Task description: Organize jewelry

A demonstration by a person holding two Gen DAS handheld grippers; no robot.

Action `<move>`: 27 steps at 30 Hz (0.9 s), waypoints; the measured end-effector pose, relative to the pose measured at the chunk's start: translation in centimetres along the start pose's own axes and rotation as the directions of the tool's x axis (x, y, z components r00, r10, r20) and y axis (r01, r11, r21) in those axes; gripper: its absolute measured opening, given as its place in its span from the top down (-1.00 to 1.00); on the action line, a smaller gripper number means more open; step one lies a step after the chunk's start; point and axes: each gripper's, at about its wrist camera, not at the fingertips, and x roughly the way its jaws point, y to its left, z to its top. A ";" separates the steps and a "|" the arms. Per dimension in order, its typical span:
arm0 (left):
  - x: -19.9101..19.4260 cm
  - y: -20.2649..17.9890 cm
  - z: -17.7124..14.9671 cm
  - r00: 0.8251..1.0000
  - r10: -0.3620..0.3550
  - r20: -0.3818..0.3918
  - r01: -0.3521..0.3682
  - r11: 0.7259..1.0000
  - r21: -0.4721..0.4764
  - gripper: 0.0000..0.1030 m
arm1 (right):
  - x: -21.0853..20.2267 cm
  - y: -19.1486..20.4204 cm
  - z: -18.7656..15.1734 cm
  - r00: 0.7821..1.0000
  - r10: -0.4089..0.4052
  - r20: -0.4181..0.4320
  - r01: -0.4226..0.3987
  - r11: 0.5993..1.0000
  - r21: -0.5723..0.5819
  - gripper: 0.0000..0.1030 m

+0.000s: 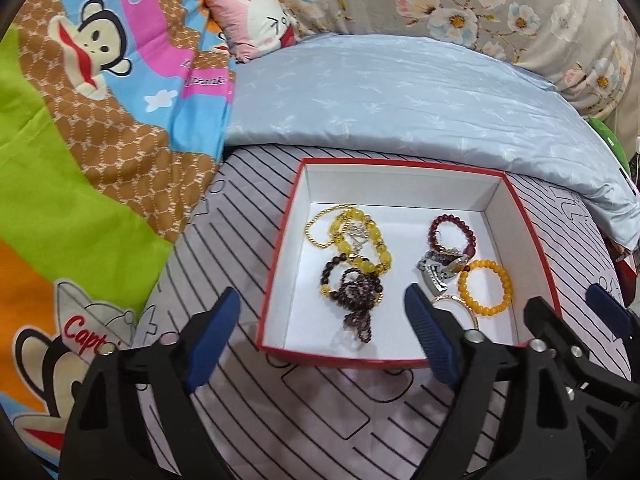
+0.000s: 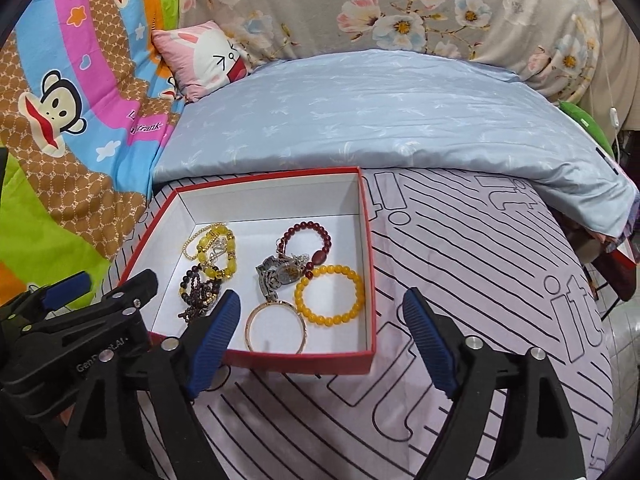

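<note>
A red box [image 1: 280, 236] [image 2: 370, 248] with a white inside lies on the striped bedsheet. It holds several pieces: a yellow chunky bead bracelet [image 1: 360, 240] [image 2: 216, 252], a dark purple bead strand [image 1: 356, 300] [image 2: 198, 292], a dark red bead bracelet [image 1: 454, 232] [image 2: 308, 236], a silver watch [image 1: 436, 268] [image 2: 276, 276], an orange bead bracelet [image 1: 486, 284] [image 2: 330, 294] and a thin gold bangle [image 2: 276, 328]. My left gripper [image 1: 324, 312] is open and empty over the box's near edge. My right gripper [image 2: 322, 320] is open and empty at the box's near right corner.
A light blue pillow [image 1: 400, 100] [image 2: 380, 116] lies behind the box. A cartoon-monkey quilt [image 1: 80, 120] [image 2: 60, 100] is bunched at the left, a small pink cushion [image 1: 252, 16] behind it. Striped sheet [image 2: 480, 280] spreads right of the box.
</note>
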 end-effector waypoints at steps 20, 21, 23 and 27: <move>-2.5 1.1 -3.4 0.999 0.041 0.011 -0.041 0.999 -0.002 -0.79 | -3.0 0.8 -3.0 1.000 -0.012 -0.004 0.011 1.000 -0.025 -0.63; -2.7 1.1 -3.5 0.999 0.035 0.014 -0.034 0.999 -0.007 -0.79 | -3.1 0.7 -3.1 1.000 -0.012 0.000 0.012 1.000 -0.026 -0.63; -2.9 1.2 -3.6 0.999 0.031 0.015 -0.030 0.999 -0.014 -0.79 | -3.4 0.7 -3.2 1.000 -0.012 0.003 0.012 1.000 -0.027 -0.63; -3.2 1.2 -3.9 1.000 0.027 0.014 -0.027 0.999 -0.018 -0.79 | -3.8 0.4 -3.3 1.000 -0.014 0.007 0.014 1.000 -0.026 -0.63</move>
